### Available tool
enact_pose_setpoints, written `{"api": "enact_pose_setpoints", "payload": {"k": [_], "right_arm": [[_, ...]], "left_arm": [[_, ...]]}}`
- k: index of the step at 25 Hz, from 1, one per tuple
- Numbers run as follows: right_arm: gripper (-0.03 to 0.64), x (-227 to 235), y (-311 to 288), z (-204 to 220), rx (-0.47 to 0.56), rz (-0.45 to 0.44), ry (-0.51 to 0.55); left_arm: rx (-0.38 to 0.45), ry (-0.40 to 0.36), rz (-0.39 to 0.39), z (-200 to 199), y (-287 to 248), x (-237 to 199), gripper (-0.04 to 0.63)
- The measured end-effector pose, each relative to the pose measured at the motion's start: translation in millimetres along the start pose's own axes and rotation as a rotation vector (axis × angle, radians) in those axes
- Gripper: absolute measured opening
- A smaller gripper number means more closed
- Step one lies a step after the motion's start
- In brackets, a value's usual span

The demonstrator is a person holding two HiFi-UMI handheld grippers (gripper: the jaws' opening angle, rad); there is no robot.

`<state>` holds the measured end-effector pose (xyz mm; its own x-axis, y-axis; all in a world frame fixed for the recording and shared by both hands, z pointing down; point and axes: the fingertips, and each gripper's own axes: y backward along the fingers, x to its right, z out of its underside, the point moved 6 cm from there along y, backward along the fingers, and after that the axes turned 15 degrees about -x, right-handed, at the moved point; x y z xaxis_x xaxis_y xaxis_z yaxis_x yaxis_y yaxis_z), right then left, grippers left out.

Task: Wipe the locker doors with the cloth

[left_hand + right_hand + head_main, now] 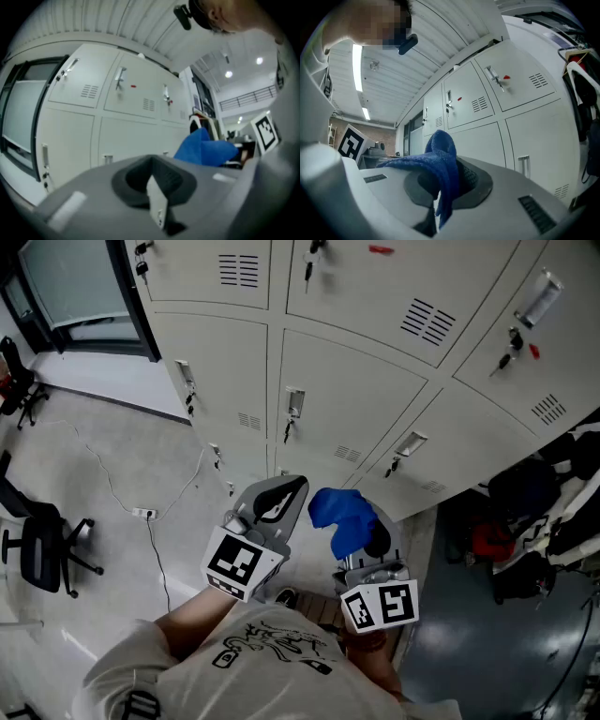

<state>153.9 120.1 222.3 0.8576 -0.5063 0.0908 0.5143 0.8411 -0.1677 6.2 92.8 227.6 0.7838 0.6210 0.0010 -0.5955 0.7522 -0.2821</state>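
Holding cloth (342, 514) clamped in my right gripper (373, 542), just short of the doors (361, 399); left gripper (281, 495) closed, empty. Step: approach. Next: press cloth flat to a door.

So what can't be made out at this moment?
- Tips of the right tool: head view, wrapped by the blue woven cloth it grips.
- Dark bags beside the grey metal lockers: head view, cut off by the right edge.
- Small red tag on a top locker door: head view, too small to identify.
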Motion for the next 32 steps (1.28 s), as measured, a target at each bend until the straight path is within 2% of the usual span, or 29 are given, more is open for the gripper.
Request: {"api": "enact_pose_setpoints", "payload": {"k": [5,7,13,18,23,27,32], "right_arm": [[0.029,-10,-49,-13,0.004,0.017,0.021],[0.029,-15,-71,-26,0.019,0.031,0.064],[0.029,-25,-146,-96,0.116,0.148,0.368],[0.029,-21,-196,-131,0.120,0.211,0.516],[0.029,-24,-238,-133,0.076,0.260,0.638],[0.029,-28,-254,-125,0.072,0.345,0.742],[0.029,-27,-256,-103,0.024,0.356,0.775]], "left_arm": [[0.006,-0.010,0.004,-4,-8,-49,0.003],[0.015,-0.019,0.004,-10,-10,-71,0.003],[0.055,-0.093,-0.041,-52,-23,-133,0.003],[0.102,-0.111,-0.113,-89,-33,-169,0.003],[0.106,-0.093,-0.153,-96,-40,-187,0.003],[0.090,-0.084,-0.158,-91,-48,-197,0.003],[0.066,-0.075,-0.145,-83,-58,-198,0.003]]}}
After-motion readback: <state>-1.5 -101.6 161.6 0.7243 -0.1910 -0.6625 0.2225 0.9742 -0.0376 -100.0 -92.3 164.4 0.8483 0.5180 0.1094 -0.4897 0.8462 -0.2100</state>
